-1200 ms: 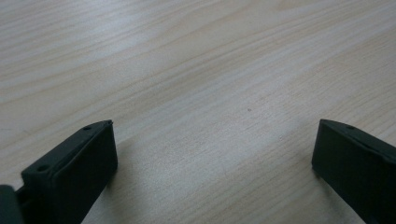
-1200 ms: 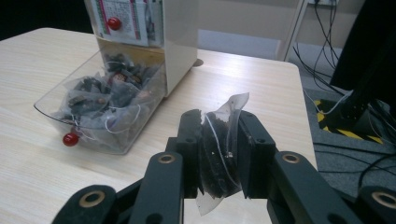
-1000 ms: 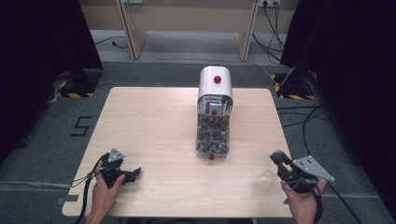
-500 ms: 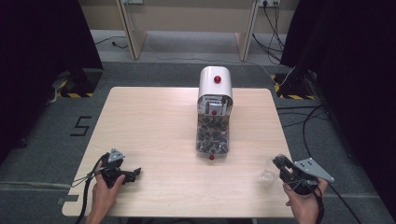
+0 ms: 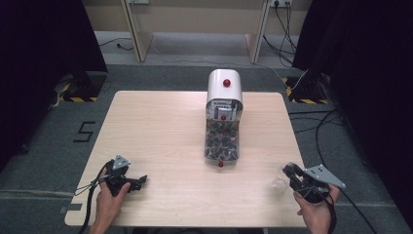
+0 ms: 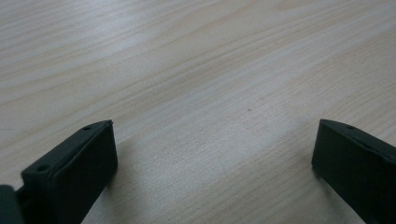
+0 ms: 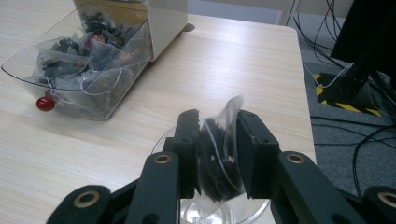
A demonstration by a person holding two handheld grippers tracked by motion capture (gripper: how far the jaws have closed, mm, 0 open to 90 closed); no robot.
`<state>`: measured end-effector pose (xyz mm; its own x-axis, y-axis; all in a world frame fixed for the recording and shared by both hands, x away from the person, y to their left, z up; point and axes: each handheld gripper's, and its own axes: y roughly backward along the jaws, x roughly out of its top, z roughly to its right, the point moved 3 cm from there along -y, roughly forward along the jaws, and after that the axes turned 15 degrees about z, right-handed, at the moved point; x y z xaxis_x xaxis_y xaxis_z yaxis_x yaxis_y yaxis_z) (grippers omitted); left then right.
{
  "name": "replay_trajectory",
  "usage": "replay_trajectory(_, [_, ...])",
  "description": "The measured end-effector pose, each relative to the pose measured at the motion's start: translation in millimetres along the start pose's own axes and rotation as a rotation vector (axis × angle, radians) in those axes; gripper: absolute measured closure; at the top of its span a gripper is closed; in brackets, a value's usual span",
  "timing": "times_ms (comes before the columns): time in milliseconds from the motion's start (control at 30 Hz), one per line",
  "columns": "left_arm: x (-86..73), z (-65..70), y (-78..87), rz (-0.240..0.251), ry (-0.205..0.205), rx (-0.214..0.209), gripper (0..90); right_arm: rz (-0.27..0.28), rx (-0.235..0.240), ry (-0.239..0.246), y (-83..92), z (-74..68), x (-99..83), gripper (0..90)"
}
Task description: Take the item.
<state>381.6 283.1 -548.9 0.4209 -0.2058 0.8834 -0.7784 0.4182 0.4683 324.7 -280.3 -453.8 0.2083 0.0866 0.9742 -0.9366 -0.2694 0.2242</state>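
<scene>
My right gripper [image 7: 218, 123] is shut on a clear tea bag [image 7: 219, 154] filled with dark leaves, and it holds the bag just above a small clear glass [image 7: 224, 212]. Its jaws have just eased open a touch, with the bag still between the pads. In the high view the right gripper [image 5: 288, 170] is at the table's near right corner, beside the glass [image 5: 279, 184]. My left gripper [image 5: 141, 180] rests at the near left. Its jaws [image 6: 212, 154] stand wide open over bare wood.
A white dispenser [image 5: 224, 87] stands at the middle of the table. Its clear tray [image 5: 221, 144] is full of tea bags, with a red knob [image 5: 220, 164] at the front. Cables and a table edge lie to the right [image 7: 303, 93].
The right hand has drifted slightly toward the near edge with the tea bag. The left hand has kept still.
</scene>
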Motion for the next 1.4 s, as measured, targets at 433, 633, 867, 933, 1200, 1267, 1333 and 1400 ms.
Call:
replay_trajectory(433, [0.0, 0.0, 0.0, 0.0, 0.0, 0.0, 0.0, 0.027, 0.014, 0.005, 0.5, -5.4, 4.9, 62.4])
replay_trajectory(633, [0.0, 0.0, 0.0, 0.0, 0.0, 0.0, 0.0, 0.042, 0.035, 0.01, -0.1, -10.3, 7.4, 60.9])
replay_trajectory(867, [0.0, 0.0, 0.0, 0.0, 0.0, 0.0, 0.0, 0.048, 0.065, 0.021, -3.0, -19.7, 9.7, 58.9])
replay_trajectory(933, [0.0, 0.0, 0.0, 0.0, 0.0, 0.0, 0.0, 0.05, 0.067, 0.019, -3.5, -20.8, 10.1, 58.2])
replay_trajectory(1200, [0.0, 0.0, 0.0, 0.0, 0.0, 0.0, 0.0, 0.055, 0.119, 0.035, -6.7, -36.4, 12.2, 53.7])
replay_trajectory(1267, [0.0, 0.0, 0.0, 0.0, 0.0, 0.0, 0.0, 0.05, 0.136, 0.034, -8.5, -42.8, 11.8, 51.6])
replay_trajectory(1333, [0.0, -0.1, 0.0, 0.001, -0.001, 0.0, 0.0, 0.045, 0.15, 0.033, -10.0, -46.8, 10.8, 50.8])
replay_trajectory(1400, [0.0, -0.1, 0.1, -0.001, -0.002, 0.0, 0.0, 0.043, 0.161, 0.033, -10.7, -49.7, 10.5, 50.2])
